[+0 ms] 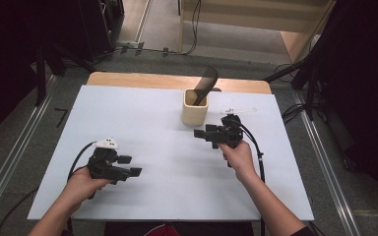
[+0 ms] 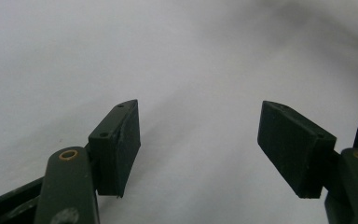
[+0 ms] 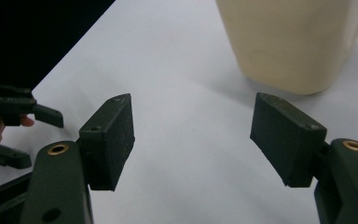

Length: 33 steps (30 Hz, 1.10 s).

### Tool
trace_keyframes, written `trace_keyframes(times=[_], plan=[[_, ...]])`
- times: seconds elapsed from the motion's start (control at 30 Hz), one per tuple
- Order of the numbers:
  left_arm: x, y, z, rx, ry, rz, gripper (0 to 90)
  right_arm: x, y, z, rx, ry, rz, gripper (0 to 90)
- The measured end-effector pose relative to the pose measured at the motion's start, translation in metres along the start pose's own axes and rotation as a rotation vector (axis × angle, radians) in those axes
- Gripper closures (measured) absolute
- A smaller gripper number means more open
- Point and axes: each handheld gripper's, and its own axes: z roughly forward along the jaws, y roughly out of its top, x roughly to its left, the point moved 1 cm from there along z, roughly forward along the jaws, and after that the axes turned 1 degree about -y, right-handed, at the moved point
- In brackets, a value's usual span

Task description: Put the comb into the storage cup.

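Observation:
A cream square cup (image 1: 195, 112) stands at the back middle of the white table (image 1: 167, 196), with a dark flat utensil (image 1: 207, 81) leaning out of it. My right gripper (image 1: 203, 136) is just in front and to the right of the cup, pointing left, jaws open and empty. In the right gripper view (image 3: 193, 140) the cup (image 3: 293, 42) rises close ahead to the right, apart from the jaws. My left gripper (image 1: 130, 165) rests low at the front left, open and empty over bare table (image 2: 198, 144). It also appears far left (image 3: 14, 126) in the right gripper view.
A wooden strip (image 1: 177, 81) runs along the table's far edge behind the cup. Black cables (image 1: 256, 147) trail from both grippers toward the person. Dark stands and floor rails (image 1: 320, 147) flank the table. White surface lies open between the two hands.

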Motion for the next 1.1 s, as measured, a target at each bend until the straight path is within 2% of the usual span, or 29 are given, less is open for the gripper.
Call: trace_keyframes(times=[0.33, 0.47, 0.53, 0.73, 1.1], plan=[[-0.001, 0.0, 0.0, -0.004, 0.0, -0.001, 31.1, 0.01, -0.017, 0.0, 0.031, 0.033, -0.048, 28.2], [-0.001, 0.0, 0.0, -0.003, 0.0, 0.0, 31.1, 0.01, -0.022, -0.002, 0.028, 0.051, -0.047, 28.0], [0.0, 0.0, 0.0, -0.002, 0.001, -0.001, 31.1, 0.01, -0.025, -0.003, 0.015, 0.048, -0.056, 27.3], [0.0, 0.0, 0.001, -0.001, 0.0, -0.001, 31.1, 0.01, -0.032, -0.008, 0.024, 0.053, -0.065, 26.9], [-0.002, 0.0, 0.0, -0.003, 0.001, 0.004, 31.1, 0.009, -0.045, -0.026, 0.025, 0.053, -0.083, 26.8]])
